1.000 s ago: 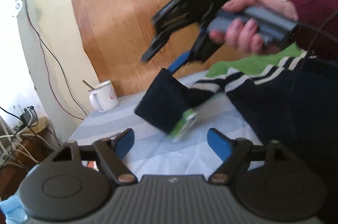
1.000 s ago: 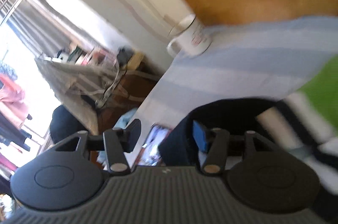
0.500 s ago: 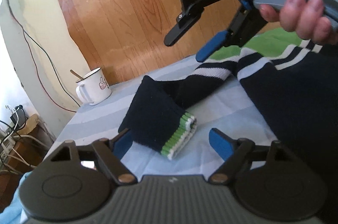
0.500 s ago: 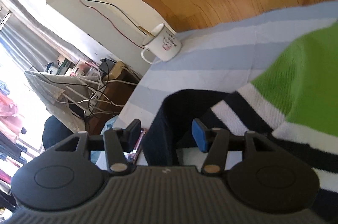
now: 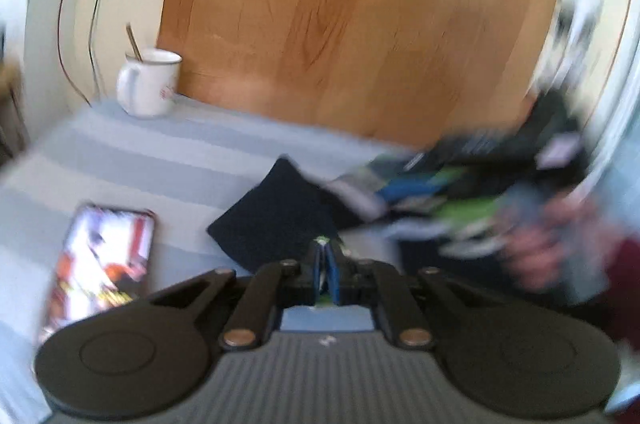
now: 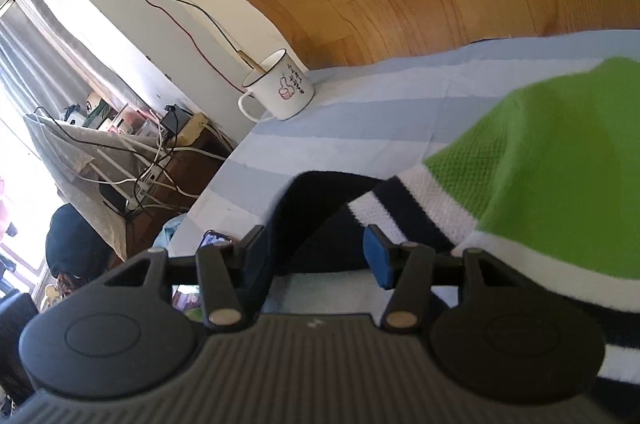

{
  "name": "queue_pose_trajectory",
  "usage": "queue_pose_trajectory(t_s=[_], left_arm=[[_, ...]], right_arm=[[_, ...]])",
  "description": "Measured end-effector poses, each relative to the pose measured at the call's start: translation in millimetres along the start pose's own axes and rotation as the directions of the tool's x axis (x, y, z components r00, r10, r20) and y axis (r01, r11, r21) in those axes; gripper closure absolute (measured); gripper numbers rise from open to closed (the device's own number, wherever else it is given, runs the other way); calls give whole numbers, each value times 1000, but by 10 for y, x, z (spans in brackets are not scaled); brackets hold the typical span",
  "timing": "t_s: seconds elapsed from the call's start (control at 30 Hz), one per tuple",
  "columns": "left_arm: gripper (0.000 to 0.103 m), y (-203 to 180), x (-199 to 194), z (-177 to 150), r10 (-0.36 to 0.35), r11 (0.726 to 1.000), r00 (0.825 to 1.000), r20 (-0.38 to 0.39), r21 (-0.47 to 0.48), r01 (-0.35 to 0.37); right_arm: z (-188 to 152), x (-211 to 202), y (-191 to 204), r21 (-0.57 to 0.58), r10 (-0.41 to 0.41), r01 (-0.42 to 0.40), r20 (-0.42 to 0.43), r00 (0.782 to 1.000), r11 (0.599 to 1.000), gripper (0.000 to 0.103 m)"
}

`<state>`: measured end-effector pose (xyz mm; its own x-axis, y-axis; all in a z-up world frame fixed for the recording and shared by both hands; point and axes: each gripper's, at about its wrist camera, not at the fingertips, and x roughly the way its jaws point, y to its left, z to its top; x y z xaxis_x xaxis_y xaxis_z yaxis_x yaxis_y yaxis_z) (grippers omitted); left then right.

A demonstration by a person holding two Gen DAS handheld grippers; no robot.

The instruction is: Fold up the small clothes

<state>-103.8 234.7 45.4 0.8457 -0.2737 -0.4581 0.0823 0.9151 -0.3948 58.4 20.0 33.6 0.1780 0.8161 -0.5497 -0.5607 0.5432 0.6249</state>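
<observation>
- Half a second ago your left gripper (image 5: 326,274) stood wide apart just short of the sleeve cuff; now its blue pads are pressed together on the green-and-white edge of that cuff (image 5: 322,242), and the whole left view is smeared with motion.
- Your right gripper (image 6: 316,254) has dropped from high above the sweater to low over it, and it is blurred in the left view.
- The sweater (image 6: 540,175) lies on the striped blue cloth (image 6: 360,119), on the side away from the mug (image 6: 280,89). Its navy sleeve (image 6: 312,207) stretches out toward the mug side.
- Progress looks early to me: the sleeve is still spread out and the body is unfolded, so every fold remains.
- Your right gripper's fingers stand well apart, straddling the navy sleeve. I cannot tell whether either pad touches the fabric, and they clamp nothing.
- A phone (image 5: 100,260) lies on the cloth on the near side of the mug, beside the cuff, so mind it when you drag the sleeve.
</observation>
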Motion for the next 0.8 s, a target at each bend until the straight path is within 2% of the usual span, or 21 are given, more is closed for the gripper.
queue_pose_trajectory(t_s=[0.1,0.2,0.27,0.33,0.4,0.47,0.6,0.73,0.8], left_arm=[[99,141,-347,-53,-165,974,984,60,-145,173],[99,305,-564,-172,-280,914,952,124,-270,304],[99,450,-653,-279,-319,861,932,174,-359,362],[99,587,-687,-368,-327,815,920,216,-428,390],[99,693,-709,-416,-327,785,913,245,-468,406],[99,726,-736,-430,-323,779,910,260,-472,412],[99,813,-791,-406,-289,789,914,286,-469,396],[99,959,-710,-278,-240,789,929,283,-500,357],[99,1026,-673,-235,-233,779,928,290,-516,357]], right_arm=[[2,85,17,9,-27,27,-6,1000,1000,46],[-11,139,36,-2,-54,54,-3,999,999,46],[-32,131,62,-14,-57,57,2,998,998,46],[-55,103,87,-9,-50,50,5,999,999,46],[-74,40,117,-17,-40,40,13,999,999,46],[-92,-67,146,-34,-21,22,35,999,999,46],[-147,-268,163,-62,-16,21,76,997,998,46],[-287,-281,33,57,5,-8,44,999,998,46],[-382,-218,-31,113,18,-20,17,1000,993,46]])
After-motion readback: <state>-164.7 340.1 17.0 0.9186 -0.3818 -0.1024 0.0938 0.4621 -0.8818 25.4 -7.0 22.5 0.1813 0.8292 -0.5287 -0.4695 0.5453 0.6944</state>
